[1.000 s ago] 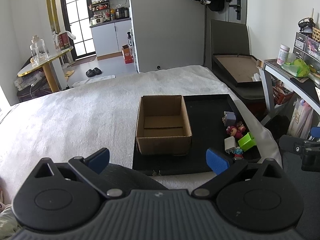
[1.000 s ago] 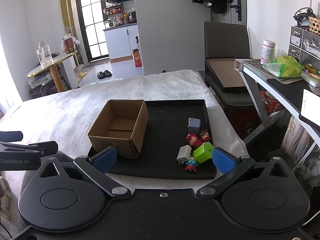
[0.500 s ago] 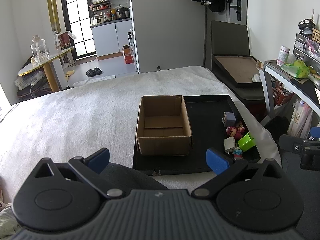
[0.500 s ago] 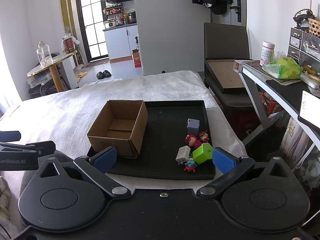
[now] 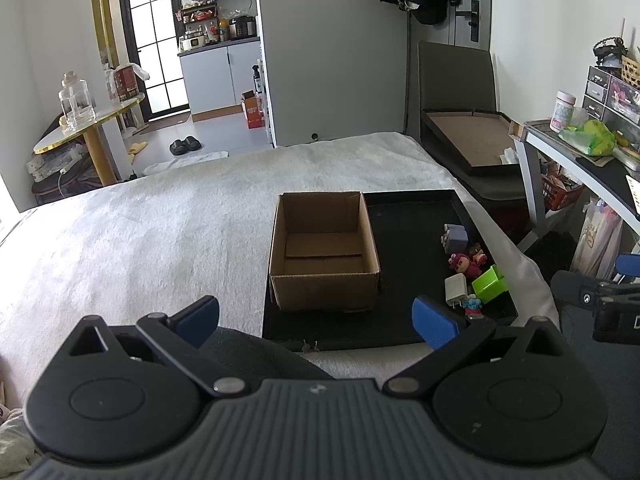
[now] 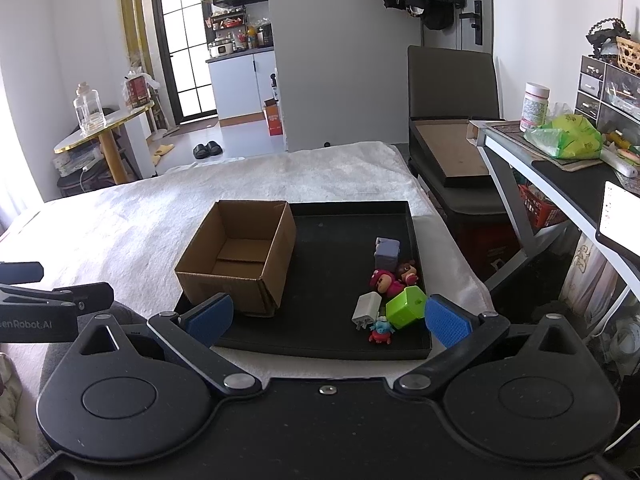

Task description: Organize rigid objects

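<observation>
An open, empty cardboard box (image 5: 324, 252) (image 6: 240, 256) stands on the left part of a black tray (image 5: 404, 216) (image 6: 332, 240) on a white-covered bed. On the tray's right side lie a grey-purple block (image 6: 386, 249), two red-pink figures (image 6: 386, 282), a green cube (image 6: 406, 306), a white charger plug (image 6: 367, 306) and a small blue-red figure (image 6: 381, 332); the group also shows in the left wrist view (image 5: 468, 276). My left gripper (image 5: 316, 320) is open and empty, short of the box. My right gripper (image 6: 328, 318) is open and empty, short of the tray's near edge.
A grey chair (image 6: 452, 80) holding a flat brown tray stands beyond the bed at right. A desk (image 6: 560, 160) with a green bag and a jar runs along the right. A small round table (image 6: 104, 128) with a glass bottle stands at far left.
The right wrist view has shifted slightly; the tray and toys sit a little lower-left in it. Both grippers stay open and nothing on the tray has moved.
</observation>
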The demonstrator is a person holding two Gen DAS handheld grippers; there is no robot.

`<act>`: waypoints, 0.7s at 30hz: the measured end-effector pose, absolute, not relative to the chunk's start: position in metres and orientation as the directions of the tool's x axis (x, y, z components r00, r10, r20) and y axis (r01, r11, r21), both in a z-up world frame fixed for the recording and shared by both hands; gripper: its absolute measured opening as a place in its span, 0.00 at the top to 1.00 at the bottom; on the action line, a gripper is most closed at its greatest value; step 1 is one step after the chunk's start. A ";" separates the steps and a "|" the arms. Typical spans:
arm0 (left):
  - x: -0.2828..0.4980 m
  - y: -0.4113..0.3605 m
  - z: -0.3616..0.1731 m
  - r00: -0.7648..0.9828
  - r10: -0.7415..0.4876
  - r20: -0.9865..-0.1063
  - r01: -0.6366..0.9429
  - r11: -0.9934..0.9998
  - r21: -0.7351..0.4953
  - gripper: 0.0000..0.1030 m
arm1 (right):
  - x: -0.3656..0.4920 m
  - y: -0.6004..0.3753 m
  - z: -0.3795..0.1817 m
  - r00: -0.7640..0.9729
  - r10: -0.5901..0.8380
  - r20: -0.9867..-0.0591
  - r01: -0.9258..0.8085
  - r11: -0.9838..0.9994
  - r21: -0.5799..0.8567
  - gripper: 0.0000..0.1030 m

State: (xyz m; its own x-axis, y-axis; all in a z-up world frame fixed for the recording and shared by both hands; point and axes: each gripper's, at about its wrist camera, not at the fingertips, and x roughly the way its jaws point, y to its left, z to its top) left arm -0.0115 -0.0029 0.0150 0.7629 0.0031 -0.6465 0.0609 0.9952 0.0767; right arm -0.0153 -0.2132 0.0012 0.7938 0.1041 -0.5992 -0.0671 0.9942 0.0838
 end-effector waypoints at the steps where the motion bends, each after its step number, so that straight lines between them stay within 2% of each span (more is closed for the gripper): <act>1: -0.012 -0.004 0.015 0.764 0.003 -0.646 0.064 0.995 0.079 0.01 | -0.015 -0.213 0.001 0.794 0.105 -0.599 -0.067 0.994 0.085 0.00; 21: 0.004 -0.009 0.010 0.751 -0.011 -0.660 0.078 0.994 0.072 0.01 | -0.010 -0.212 -0.006 0.801 0.083 -0.593 -0.041 0.996 0.084 0.00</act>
